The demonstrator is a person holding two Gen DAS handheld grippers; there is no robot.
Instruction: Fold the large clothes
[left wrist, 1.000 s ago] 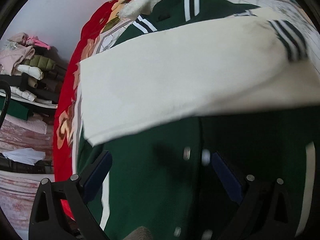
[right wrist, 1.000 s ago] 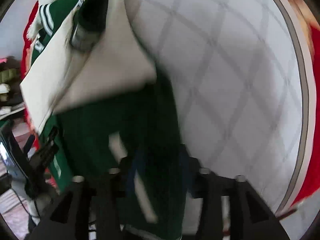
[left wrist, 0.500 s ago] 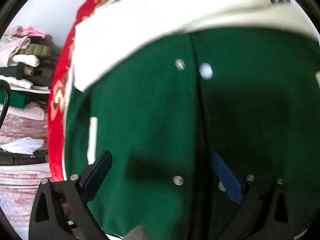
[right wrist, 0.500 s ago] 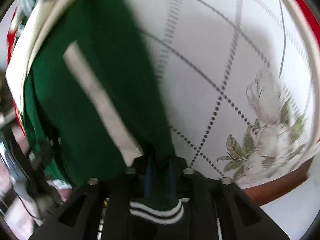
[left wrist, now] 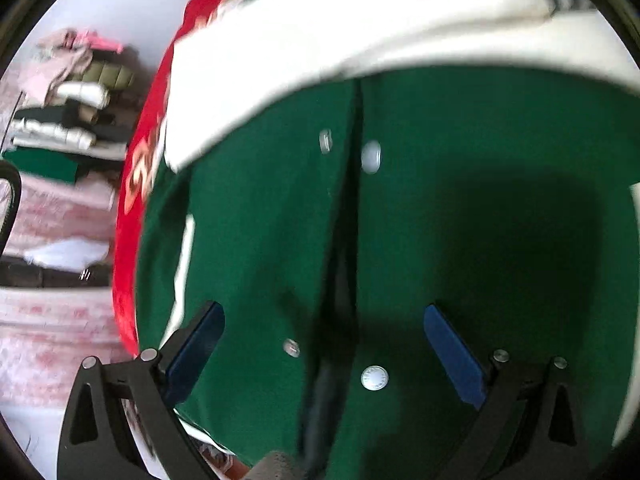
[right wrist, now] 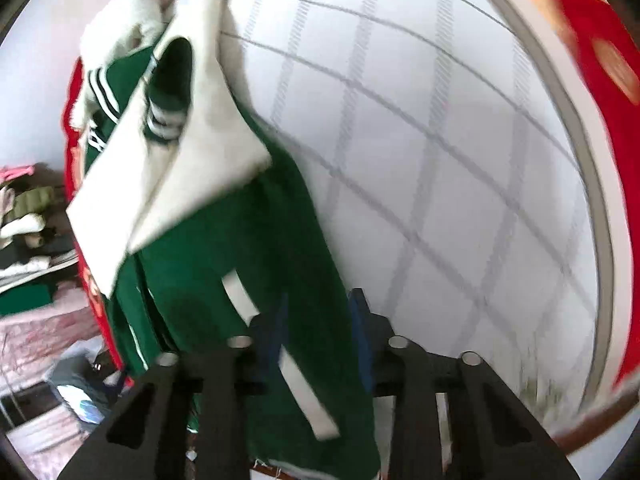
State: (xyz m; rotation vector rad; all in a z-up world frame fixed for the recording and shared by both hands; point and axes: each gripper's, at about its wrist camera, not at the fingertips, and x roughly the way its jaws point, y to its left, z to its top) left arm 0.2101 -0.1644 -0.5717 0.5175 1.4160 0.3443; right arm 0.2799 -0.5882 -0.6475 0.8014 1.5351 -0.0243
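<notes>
A green varsity jacket (left wrist: 460,200) with cream sleeves (left wrist: 320,40) lies on the bed, front up, its snap buttons (left wrist: 374,378) beside the front opening. My left gripper (left wrist: 324,332) hovers close over the jacket front, open, its blue pads wide apart astride the opening and gripping nothing. In the right wrist view the jacket (right wrist: 224,248) runs away to the upper left with a cream sleeve (right wrist: 176,184) folded across it. My right gripper (right wrist: 320,320) has the jacket's green side edge between its pads, and its jaws are closing on that fabric.
The bed has a white quilted cover (right wrist: 440,160) with grey diamond lines and a red floral border (right wrist: 600,60). Its red edge (left wrist: 132,200) drops off at the left. Beyond it stands a pile of folded clothes (left wrist: 72,92) on pink bedding.
The left gripper has sunk toward the jacket front, which now fills its view, still open. The right gripper's jaws have narrowed onto the jacket's edge and it has swung across the bed.
</notes>
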